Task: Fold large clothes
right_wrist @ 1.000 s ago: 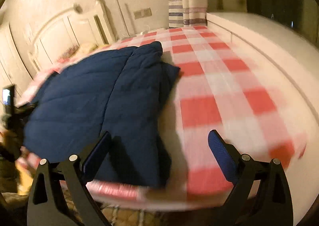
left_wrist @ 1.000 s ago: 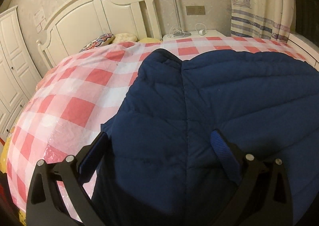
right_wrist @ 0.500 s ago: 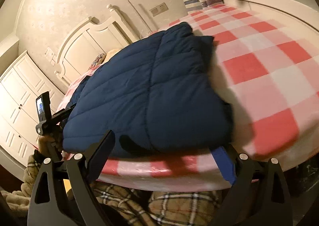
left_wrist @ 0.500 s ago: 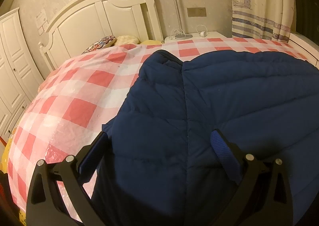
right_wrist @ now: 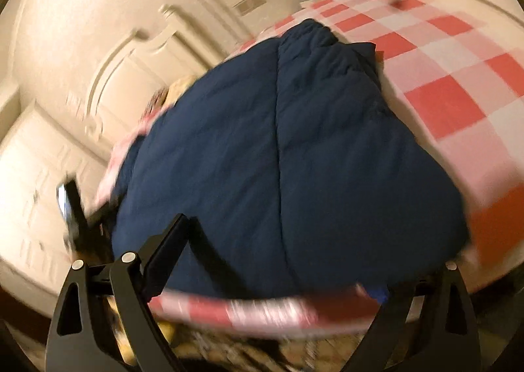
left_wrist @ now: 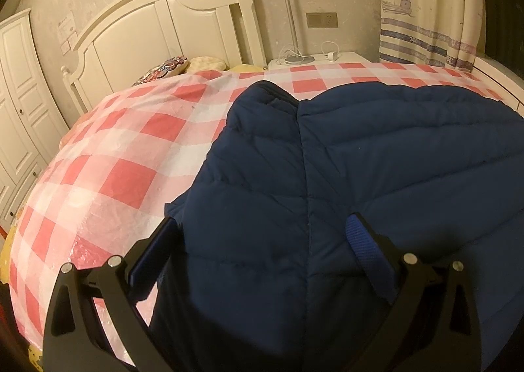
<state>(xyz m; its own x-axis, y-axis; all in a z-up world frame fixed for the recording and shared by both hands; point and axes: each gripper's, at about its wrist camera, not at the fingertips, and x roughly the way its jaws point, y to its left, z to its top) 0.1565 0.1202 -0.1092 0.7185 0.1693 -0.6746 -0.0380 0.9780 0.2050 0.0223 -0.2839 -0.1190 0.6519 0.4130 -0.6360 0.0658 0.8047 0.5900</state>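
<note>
A dark navy quilted down jacket [left_wrist: 344, 182] lies folded on a bed with a red and white checked cover [left_wrist: 108, 159]. My left gripper [left_wrist: 262, 234] is open, its fingers straddling the jacket's near left edge, just above the fabric. In the blurred right wrist view the same jacket [right_wrist: 278, 159] fills the middle. My right gripper [right_wrist: 278, 257] is open at the jacket's near edge, by the bed's edge, holding nothing. The left gripper's body [right_wrist: 75, 208] shows at the jacket's left side.
A white headboard [left_wrist: 157, 31] stands at the far end with pillows [left_wrist: 183, 65] below it. A nightstand [left_wrist: 314, 59] with a lamp and cable stands beside it. White wardrobe doors [left_wrist: 16, 103] are on the left, a striped curtain [left_wrist: 425, 5] on the right.
My right gripper has swung left from the bare checked cover to the jacket's near edge and moved closer. The left gripper has barely moved. Both stay open.
</note>
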